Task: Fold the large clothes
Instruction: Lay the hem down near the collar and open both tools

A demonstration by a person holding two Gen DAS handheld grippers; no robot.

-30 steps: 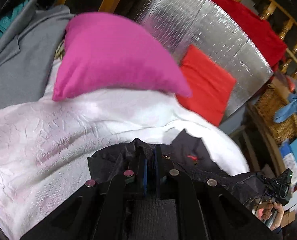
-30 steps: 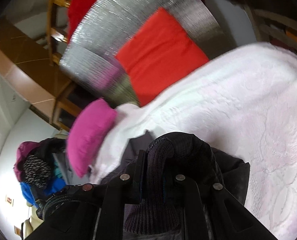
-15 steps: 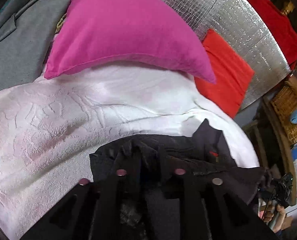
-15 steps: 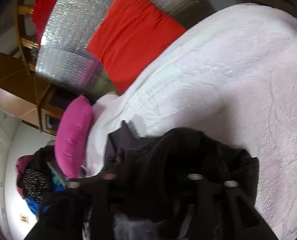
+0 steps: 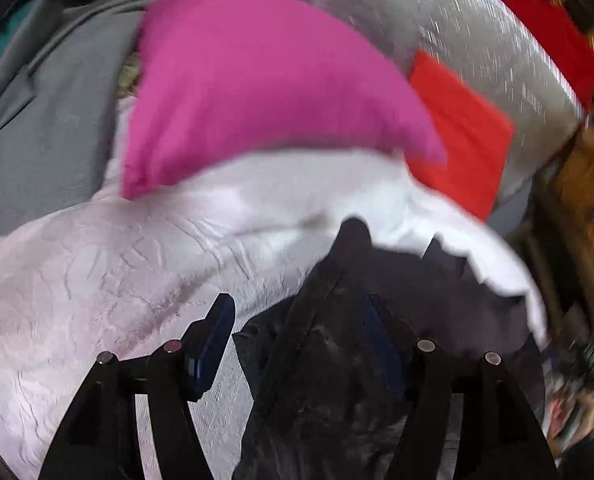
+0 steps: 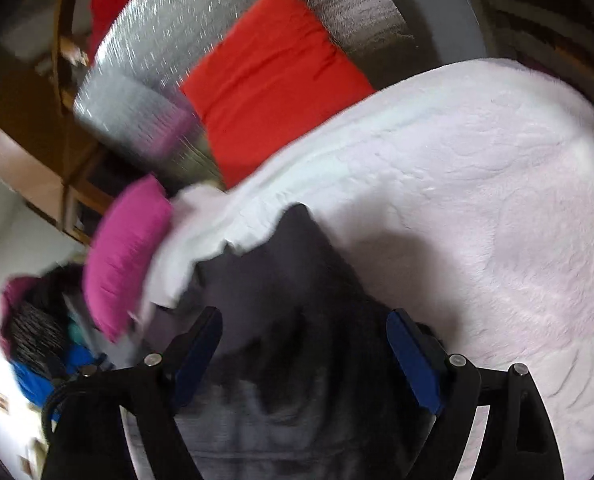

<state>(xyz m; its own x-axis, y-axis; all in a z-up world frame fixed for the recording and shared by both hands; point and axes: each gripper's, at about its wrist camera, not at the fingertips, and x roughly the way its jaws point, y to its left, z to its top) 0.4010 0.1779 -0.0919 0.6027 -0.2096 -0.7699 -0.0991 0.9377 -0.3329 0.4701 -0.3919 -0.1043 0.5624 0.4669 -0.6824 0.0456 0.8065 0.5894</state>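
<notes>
A black jacket [image 5: 337,360] lies bunched on the white textured bedspread [image 5: 97,280]. My left gripper [image 5: 297,312] is open just above it, blue pads wide apart, with the jacket's left edge between the fingers. In the right wrist view the same jacket [image 6: 297,340] lies under my right gripper [image 6: 305,328], which is open too, its blue pads apart and holding nothing. Both views are motion blurred.
A magenta pillow [image 5: 257,88] and a red pillow [image 5: 461,136] rest at the head of the bed against a silver foil panel [image 5: 477,40]. Grey clothing [image 5: 45,120] is piled at the left. Bare bedspread [image 6: 497,200] lies right of the jacket.
Both grippers were shut on the black jacket and have opened, letting it drop onto the bedspread. Both have pulled back slightly.
</notes>
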